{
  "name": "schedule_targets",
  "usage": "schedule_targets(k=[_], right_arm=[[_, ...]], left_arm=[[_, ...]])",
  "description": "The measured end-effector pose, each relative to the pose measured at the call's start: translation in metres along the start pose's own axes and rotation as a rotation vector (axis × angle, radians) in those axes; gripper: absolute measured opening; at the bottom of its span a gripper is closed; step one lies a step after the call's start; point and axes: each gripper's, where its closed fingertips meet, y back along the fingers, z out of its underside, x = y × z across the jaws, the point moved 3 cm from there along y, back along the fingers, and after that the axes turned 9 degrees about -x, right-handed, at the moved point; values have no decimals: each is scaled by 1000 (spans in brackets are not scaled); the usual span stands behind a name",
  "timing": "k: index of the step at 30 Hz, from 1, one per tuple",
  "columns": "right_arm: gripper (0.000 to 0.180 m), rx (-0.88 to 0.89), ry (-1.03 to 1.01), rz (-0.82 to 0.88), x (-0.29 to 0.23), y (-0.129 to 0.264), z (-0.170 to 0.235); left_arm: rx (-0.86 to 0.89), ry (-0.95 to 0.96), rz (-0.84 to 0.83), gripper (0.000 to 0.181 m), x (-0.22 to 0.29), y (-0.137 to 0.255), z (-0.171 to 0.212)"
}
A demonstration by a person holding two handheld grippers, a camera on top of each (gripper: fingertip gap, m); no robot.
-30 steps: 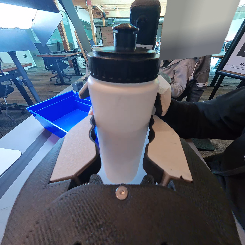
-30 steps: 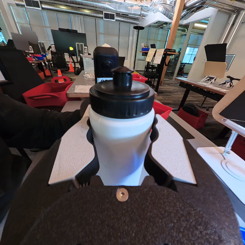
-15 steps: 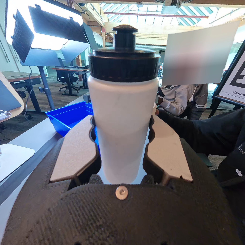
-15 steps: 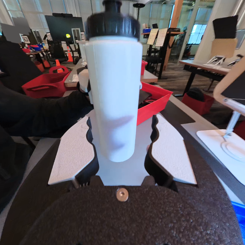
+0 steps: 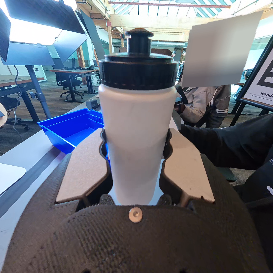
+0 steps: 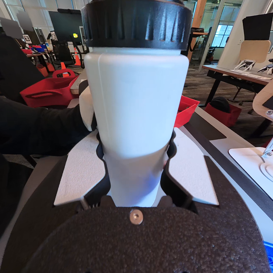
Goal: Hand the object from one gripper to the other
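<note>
Bottle (image 5: 136,133): white matte plastic cylinder, slight waist low on the body, faint mould seam down one side. Black ribbed screw cap (image 5: 138,72) with a push-pull spout on top. Long axis vertical in both views, cap up, base down near each gripper body.

Left gripper (image 5: 136,149): tan, grainy flat fingers (image 5: 87,167) with black wavy inner pads, pinching the bottle's lower half from both sides. Bottle sits between them, upright.

Right gripper (image 6: 135,159): white textured fingers (image 6: 82,174), same black scalloped pads. Bottle stands between them and the pads look to touch its narrow lower part, but can't tell whether they clamp or merely bracket it. Cap top is cropped in this view.

Background: blue bin (image 5: 70,130) on grey table (image 5: 26,150) behind left gripper; red bin (image 6: 186,109) behind bottle in right view.
</note>
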Motion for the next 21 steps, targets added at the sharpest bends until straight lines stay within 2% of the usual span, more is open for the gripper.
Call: schedule_targets(k=[8, 14, 18, 21], right_arm=[[86, 21, 28, 32, 3, 4, -3], [86, 106, 9, 77, 18, 35, -16], [86, 143, 6, 92, 20, 48, -24], [86, 129, 14, 87, 17, 42, -23]], left_arm=[[-12, -29, -16, 80, 0, 5, -4], [10, -23, -24, 80, -7, 25, -10], [-40, 7, -14, 80, -14, 14, 6], [-76, 5, -12, 83, -12, -5, 18]])
